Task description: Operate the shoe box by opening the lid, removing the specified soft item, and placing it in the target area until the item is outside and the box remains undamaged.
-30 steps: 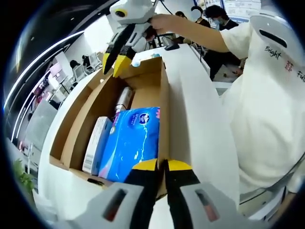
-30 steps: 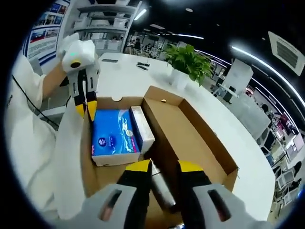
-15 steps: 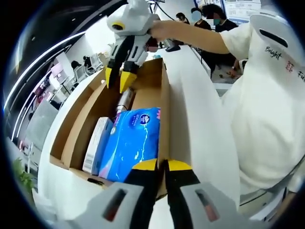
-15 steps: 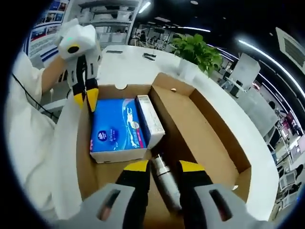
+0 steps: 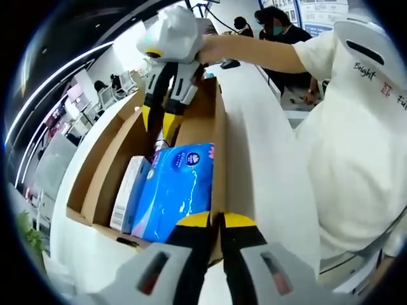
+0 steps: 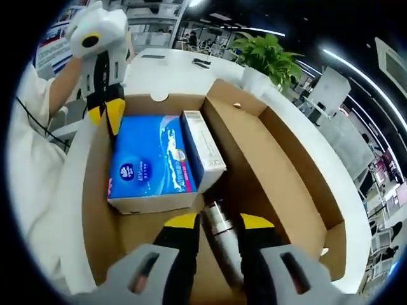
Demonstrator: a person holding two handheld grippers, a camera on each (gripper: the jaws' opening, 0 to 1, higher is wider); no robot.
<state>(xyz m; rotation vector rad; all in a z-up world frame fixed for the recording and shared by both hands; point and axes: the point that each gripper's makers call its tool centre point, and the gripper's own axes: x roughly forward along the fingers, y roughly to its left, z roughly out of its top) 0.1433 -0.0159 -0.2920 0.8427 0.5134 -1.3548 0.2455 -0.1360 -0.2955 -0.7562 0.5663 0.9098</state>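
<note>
right gripper view showed the right gripper (image 6: 213, 222) had dropped deeper into the shoe box (image 6: 280, 159), jaws spread around a metal bottle (image 6: 219, 222); left gripper (image 5: 213, 219), jaws together, pinched the box wall beside the blue tissue pack (image 6: 149, 162), apparently not yet targeted.

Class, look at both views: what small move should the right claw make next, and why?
Probably shift toward the blue tissue pack and lower over it. The right claw hangs open astride the metal bottle, not the soft item, while the left claw pinches the shoe box wall.
</note>
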